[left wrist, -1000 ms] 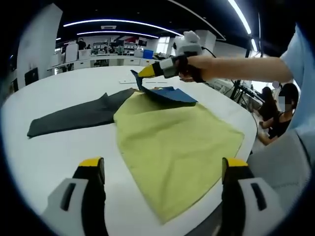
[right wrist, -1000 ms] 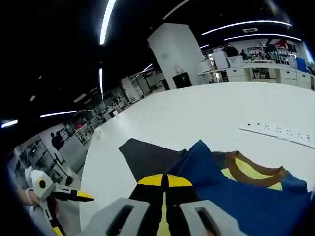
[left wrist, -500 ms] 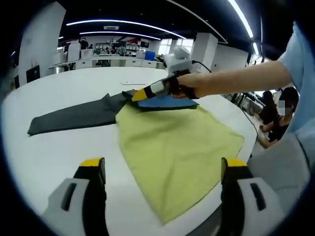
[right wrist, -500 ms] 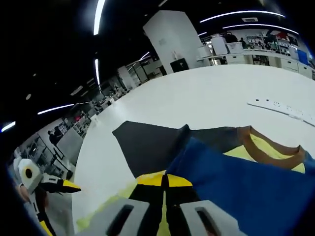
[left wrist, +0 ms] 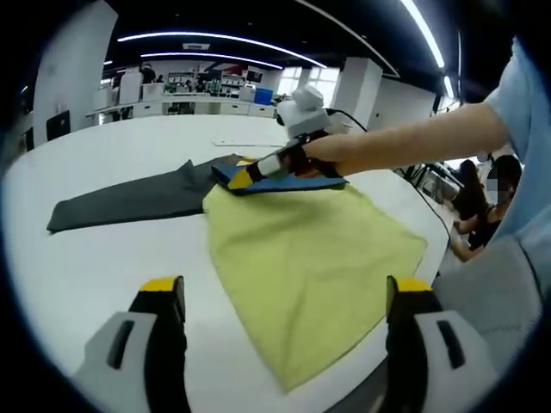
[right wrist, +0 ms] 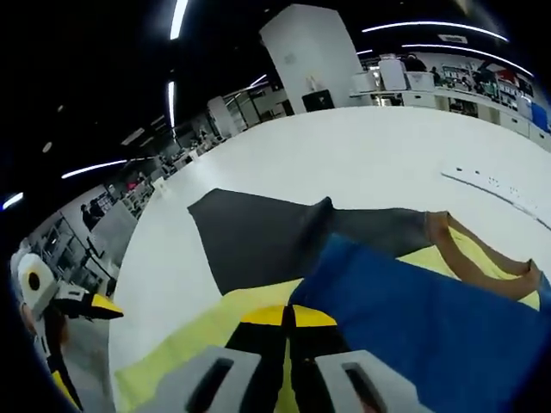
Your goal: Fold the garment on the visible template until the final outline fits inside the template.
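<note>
Right gripper, jaws closed on soft yellow-green and blue garment's blue flap; left gripper hangs wide open, empty; limp cloth, best pinched at edges.

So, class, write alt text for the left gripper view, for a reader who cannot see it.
A person's hand lowers the right claw, shut on a blue cloth flap, onto a yellow-green fabric garment on a white table. A dark grey cloth lies beside it; the left claw's jaws stand open.
</note>
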The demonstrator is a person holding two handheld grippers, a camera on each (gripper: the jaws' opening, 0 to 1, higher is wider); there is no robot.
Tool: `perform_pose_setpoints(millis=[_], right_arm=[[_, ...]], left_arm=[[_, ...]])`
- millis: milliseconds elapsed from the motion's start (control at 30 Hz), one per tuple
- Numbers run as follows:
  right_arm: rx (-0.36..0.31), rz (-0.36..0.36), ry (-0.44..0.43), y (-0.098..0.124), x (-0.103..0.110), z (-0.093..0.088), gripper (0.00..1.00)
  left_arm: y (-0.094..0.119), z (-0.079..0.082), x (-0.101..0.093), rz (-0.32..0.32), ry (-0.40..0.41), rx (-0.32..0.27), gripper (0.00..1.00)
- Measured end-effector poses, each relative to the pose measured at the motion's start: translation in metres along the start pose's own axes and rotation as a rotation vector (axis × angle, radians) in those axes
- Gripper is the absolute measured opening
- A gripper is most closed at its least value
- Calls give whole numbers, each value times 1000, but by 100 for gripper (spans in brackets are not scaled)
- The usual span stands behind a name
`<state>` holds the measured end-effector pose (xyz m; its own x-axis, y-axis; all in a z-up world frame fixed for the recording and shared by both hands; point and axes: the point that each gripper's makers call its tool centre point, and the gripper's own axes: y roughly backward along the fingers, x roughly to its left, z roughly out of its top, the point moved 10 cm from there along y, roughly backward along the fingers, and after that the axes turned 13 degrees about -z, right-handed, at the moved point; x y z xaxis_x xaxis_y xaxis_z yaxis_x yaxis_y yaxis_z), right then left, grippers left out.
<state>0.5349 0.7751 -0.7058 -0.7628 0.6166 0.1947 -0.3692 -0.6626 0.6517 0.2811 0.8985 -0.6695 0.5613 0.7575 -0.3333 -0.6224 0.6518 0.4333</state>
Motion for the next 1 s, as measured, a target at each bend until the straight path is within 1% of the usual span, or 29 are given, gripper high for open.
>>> perform_pose_setpoints(millis=[67,133,167,200,300,533,700,800,900,1000], right_arm=[[2,2,22,0,2,0,0],[-11,6,58,2,3,1,0],[-9,7,60,3,4,1,0],[-13,13,64,4,4,1,1],[-32,15,78,11,5,2,8],[-73,5,138,25,6,2,36],[-93,-13,166,36,3,1,53],[-97,-29,174,42,0,-2,63],[-94,-43,156,48,-5,-4,73],[-98,-58,158,55,-8,-5,80]], left_arm=[[0,0,1,2,2,0,94],[1,0,1,5,1,-4,95],[1,1,1,5,2,-7,94],[1,1,1,4,4,-7,94],[0,0,1,2,2,-2,95],[-1,-1,0,-5,0,4,96],[0,0,-1,-10,9,-11,96],[0,0,-2,-13,9,-8,96],[0,0,-2,-13,9,-6,96],[0,0,-1,-12,13,-11,97]])
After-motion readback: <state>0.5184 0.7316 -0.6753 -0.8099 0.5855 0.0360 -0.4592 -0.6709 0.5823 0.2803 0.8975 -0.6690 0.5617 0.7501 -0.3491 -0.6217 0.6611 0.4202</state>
